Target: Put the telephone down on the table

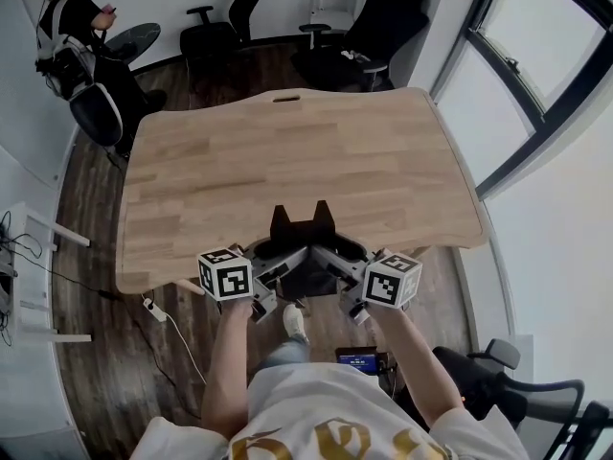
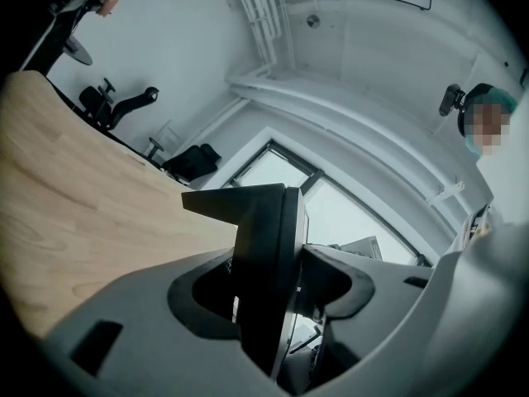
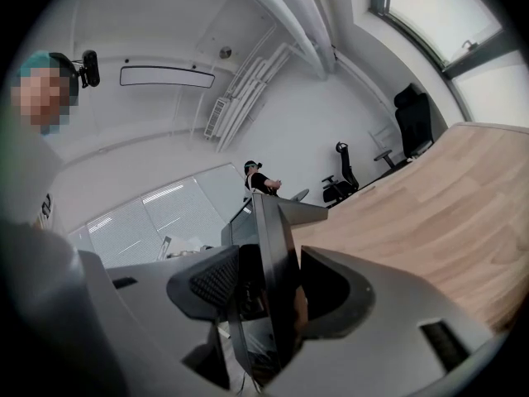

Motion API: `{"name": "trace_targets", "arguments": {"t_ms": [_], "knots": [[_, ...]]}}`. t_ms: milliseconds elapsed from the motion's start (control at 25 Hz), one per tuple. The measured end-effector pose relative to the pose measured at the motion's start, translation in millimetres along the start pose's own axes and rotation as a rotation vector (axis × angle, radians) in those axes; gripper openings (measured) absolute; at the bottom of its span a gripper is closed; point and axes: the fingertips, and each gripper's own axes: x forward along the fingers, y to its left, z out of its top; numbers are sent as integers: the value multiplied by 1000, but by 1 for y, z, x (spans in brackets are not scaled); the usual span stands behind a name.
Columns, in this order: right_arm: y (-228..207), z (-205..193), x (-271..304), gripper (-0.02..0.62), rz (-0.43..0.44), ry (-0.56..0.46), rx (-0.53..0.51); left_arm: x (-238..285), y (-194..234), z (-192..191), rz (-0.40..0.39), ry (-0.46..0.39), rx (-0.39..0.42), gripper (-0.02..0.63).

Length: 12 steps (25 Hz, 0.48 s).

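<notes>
**Desk** [image 1: 297, 161]: pale wood with a rounded outline, its top bare. The near edge curves in toward the person.

**Office chairs** [image 1: 383, 27]: black, grouped beyond the far edge, well apart from the work.

**Telephone** [image 1: 304, 230]: at the middle of the near edge, held up between both tools. No view shows whether its base touches the wood.
- Risk: released here, it may land half off the near edge and tip to the floor, since little desk seems to lie under it.
- Risk: if one tool lets go before the other, the body may swing or twist out of the remaining grip.
- Appearance: black and matte, with a slab-like body seen edge-on from the tools [image 2: 264, 246] [image 3: 277, 246]. Two upright prongs rise at its far side.

**Left tool** [image 1: 278, 262]: clamped on the telephone's left side, with the pads against the slab [image 2: 269, 279].

**Right tool** [image 1: 335, 262]: clamped on the right side in the same way [image 3: 264, 288].
</notes>
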Motion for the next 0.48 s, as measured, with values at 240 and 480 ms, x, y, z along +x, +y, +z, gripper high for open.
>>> {"name": "trace_targets", "arguments": {"t_ms": [240,480], "knots": [[-34,27,54,212,-21,1,22,10,55,42,-9,19,-18,219],[-56,51,84,212,-50,-16,22,23,86,73,-38,39,-30,219]]}}
